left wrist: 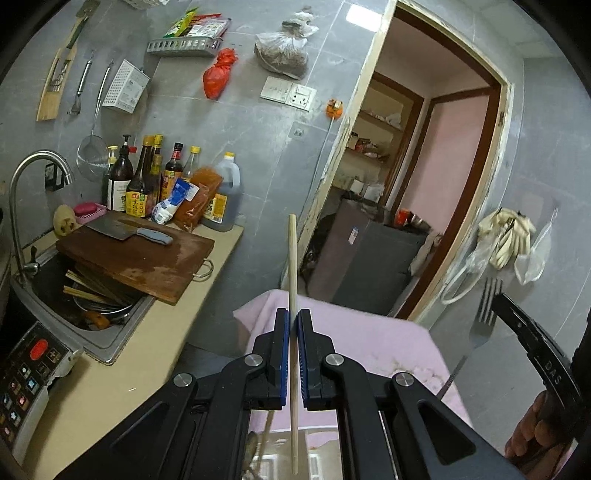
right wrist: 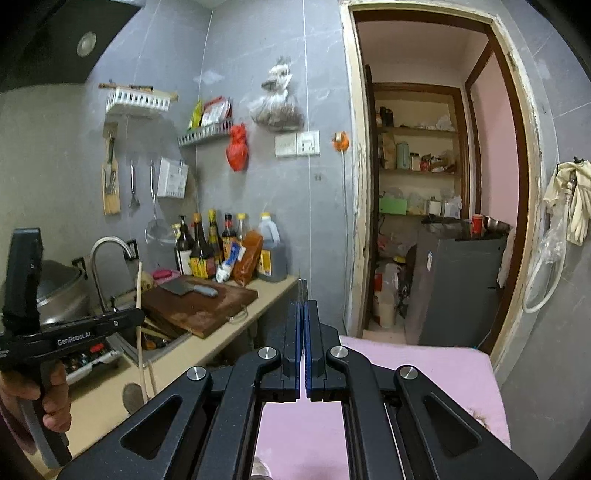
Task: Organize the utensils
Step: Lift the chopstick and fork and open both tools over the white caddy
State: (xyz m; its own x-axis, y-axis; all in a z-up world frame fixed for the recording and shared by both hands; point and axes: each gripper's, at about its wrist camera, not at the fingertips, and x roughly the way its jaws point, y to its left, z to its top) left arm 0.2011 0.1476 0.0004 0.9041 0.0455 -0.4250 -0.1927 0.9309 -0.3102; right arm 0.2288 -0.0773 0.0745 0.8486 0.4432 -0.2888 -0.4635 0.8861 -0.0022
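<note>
Gripping chopstick (left wrist: pixel 293 280) upright, L gripper (left wrist: pixel 294 325); R gripper (right wrist: pixel 304 314) pinching fork (left wrist: pixel 484 317).

Both views are evenly but rather dimly lit, with a cool grey cast on the tiled wall (left wrist: pixel 236 122). A bright ceiling light (left wrist: pixel 364 14) glares at 12 o'clock in the left view, and a round lamp (right wrist: pixel 86 43) glows at 10 o'clock in the right. Shadows are soft. Fisheye distortion bends the doorframe (right wrist: pixel 524 147) and blackens the corners. The centres are sharp; the edges smear slightly, and the hand (right wrist: pixel 55 398) at 8 o'clock looks blurred.
</note>
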